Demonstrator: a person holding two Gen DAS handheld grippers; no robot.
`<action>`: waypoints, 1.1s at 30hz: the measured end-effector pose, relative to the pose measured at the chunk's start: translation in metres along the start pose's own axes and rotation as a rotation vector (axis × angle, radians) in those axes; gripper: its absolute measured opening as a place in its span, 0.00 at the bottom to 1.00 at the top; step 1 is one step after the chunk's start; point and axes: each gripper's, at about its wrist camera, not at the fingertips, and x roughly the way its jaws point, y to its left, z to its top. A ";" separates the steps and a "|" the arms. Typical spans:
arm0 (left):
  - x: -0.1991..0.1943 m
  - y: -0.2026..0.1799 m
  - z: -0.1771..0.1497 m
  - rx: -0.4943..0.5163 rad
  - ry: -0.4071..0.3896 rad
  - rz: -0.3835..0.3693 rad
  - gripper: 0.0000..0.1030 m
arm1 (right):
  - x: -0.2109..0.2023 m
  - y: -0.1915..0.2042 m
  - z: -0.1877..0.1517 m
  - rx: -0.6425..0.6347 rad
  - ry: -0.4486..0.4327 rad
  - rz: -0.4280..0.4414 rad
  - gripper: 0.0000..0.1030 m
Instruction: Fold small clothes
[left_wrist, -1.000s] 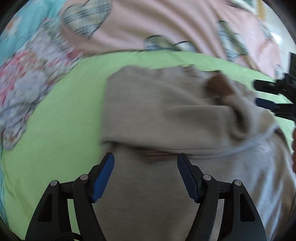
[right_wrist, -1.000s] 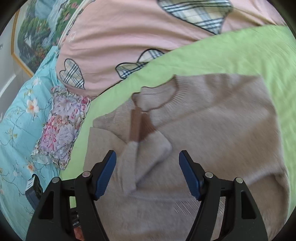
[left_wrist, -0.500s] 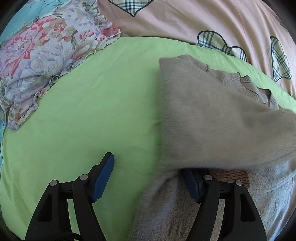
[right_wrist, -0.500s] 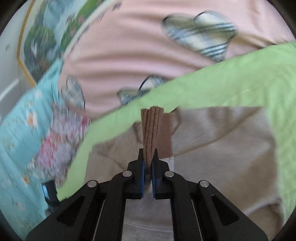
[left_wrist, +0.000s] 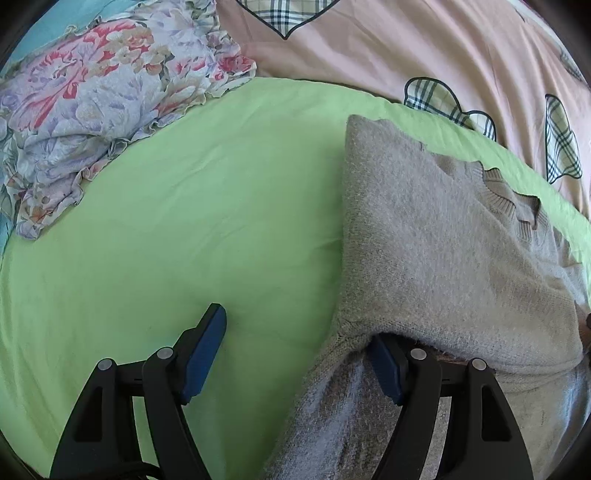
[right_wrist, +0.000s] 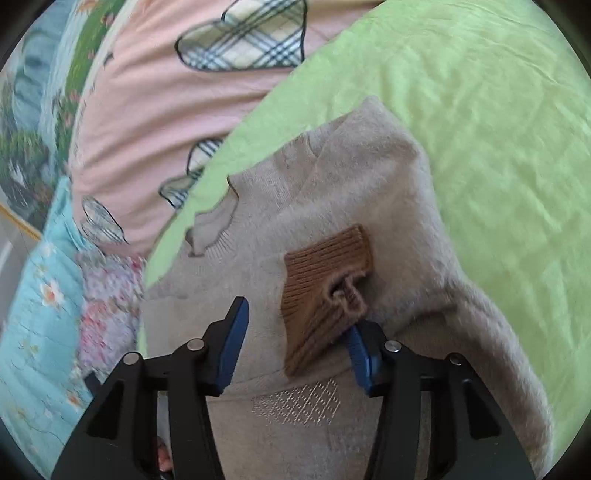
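Beige knitted sweater (right_wrist: 369, 206) lies on the green sheet (right_wrist: 498, 110) of the bed, one sleeve folded across its chest, the brown cuff (right_wrist: 325, 288) at the centre. The right gripper (right_wrist: 295, 339) has just been opening its jaws; the cuff lies between them, released. The left gripper (left_wrist: 295, 350) is wide apart at 6 o'clock, its right jaw tucked under the sweater's folded edge, grasping nothing.

1. Home bedroom: work surface is a bed with a green sheet (left_wrist: 184, 221).
2. Pink duvet (left_wrist: 406, 48) with plaid hearts, floral ruffled cloth (left_wrist: 92, 110), blue floral quilt (right_wrist: 40, 321).
3. Framed landscape picture (right_wrist: 26, 140) behind.
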 end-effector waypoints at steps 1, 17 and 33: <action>0.000 0.000 0.000 0.000 0.000 -0.001 0.73 | 0.000 0.006 0.004 -0.027 0.004 -0.003 0.08; 0.000 0.007 0.000 -0.045 -0.008 -0.024 0.76 | -0.004 0.000 -0.009 -0.178 -0.004 -0.183 0.08; -0.063 0.032 -0.035 -0.073 0.100 -0.219 0.74 | -0.115 0.001 -0.054 -0.171 -0.074 -0.141 0.52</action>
